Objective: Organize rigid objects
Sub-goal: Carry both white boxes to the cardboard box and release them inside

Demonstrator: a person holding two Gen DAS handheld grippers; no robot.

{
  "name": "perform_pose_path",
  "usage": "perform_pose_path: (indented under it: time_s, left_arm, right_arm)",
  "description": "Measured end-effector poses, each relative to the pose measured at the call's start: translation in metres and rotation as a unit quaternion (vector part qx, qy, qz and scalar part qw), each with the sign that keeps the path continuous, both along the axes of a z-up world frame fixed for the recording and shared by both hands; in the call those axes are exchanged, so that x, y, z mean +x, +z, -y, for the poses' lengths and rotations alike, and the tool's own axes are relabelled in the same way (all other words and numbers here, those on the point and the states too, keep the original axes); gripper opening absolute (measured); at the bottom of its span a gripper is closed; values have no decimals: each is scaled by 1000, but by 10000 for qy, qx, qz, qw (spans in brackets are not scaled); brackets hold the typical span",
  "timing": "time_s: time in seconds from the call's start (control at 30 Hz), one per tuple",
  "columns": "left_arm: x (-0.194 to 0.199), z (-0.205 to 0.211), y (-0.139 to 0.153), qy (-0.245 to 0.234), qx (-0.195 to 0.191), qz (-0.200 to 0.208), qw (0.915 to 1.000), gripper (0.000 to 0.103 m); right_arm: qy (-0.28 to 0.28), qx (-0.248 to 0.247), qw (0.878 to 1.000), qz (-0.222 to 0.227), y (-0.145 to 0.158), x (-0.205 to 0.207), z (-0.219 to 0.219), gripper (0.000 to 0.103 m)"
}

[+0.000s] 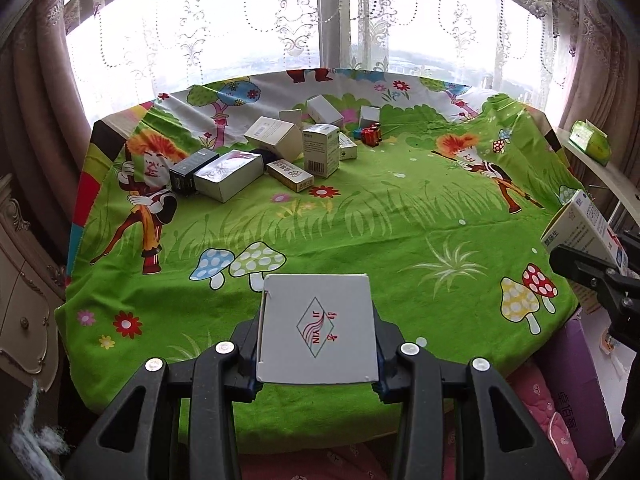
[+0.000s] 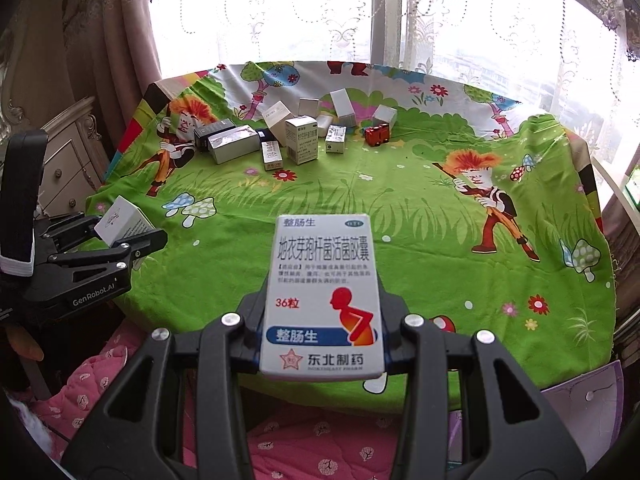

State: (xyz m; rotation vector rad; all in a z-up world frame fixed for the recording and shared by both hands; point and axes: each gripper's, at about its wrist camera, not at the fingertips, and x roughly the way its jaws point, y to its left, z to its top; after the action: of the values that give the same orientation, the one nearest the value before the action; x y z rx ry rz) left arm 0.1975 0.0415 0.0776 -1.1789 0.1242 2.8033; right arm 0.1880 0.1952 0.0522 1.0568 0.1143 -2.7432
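Two grippers — left gripper [image 1: 318, 364] round white box [image 1: 318, 326], right gripper [image 2: 322, 340] round medicine box [image 2: 324, 296].

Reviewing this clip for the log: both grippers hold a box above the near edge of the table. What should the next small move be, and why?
Probably carry both boxes forward and set them down on the open green cloth. The left gripper clamps the white logo box and the right gripper the medicine box, both off the table, while the other boxes sit clustered at the far side.
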Motion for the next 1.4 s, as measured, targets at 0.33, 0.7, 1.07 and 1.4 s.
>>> perform_pose_path:
  time_s: [0.33, 0.7, 1.07, 1.4]
  left_arm:
    - [20, -45, 7, -545, -238, -14, 9982, 41]
    - [41, -103, 16, -1296, -395, 43, 9908, 41]
    - [59, -177, 16, -2225, -747, 112, 9720, 41]
    - [80, -267, 10, -3370, -892, 264, 9369, 41]
  right_arm:
    - [-338, 2, 9994, -12, -5, 49, -47, 45]
    - [-1005, -104, 9948, -118, -3, 88, -107, 45]
    - [-1703, -219, 9851, -93, -12, 119, -166, 45]
    - [-2474, -142, 9688, 101, -32, 145, -223, 45]
